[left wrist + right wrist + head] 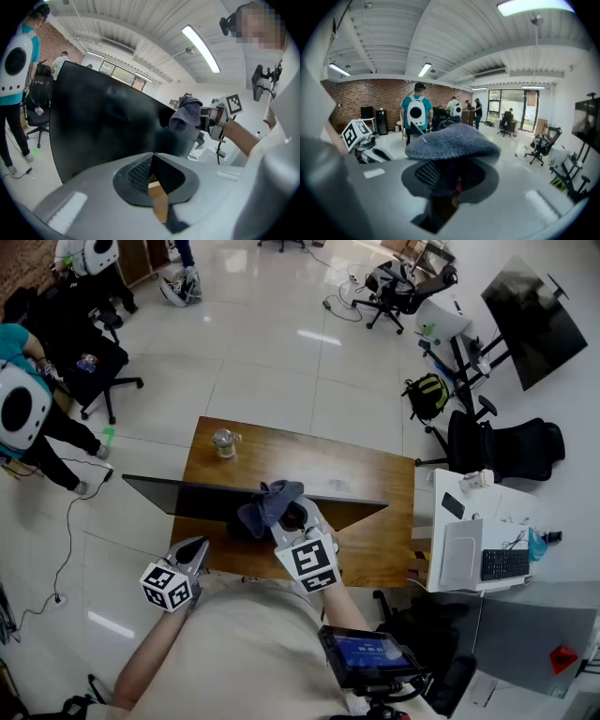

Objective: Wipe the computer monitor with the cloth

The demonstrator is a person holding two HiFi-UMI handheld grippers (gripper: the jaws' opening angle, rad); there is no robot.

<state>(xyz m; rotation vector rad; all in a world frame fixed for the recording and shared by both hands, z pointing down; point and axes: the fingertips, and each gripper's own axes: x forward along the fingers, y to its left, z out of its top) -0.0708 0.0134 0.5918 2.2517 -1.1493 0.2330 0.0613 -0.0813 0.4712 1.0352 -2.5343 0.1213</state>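
Right gripper (296,518) clamps the cloth (271,502) by its bunched middle — soft, light, likely draping — at the monitor (178,495) top; left gripper (195,549) closed, empty, beside the desk (361,474) front edge.

The left gripper (195,547) is held low and close to the torso on the bare left forearm (150,657), its jaws closed tip to tip with nothing between them. The right gripper (291,517) is extended forward on the right forearm (343,604), its jaws clamped on a bunched blue-grey fabric cloth (270,502).
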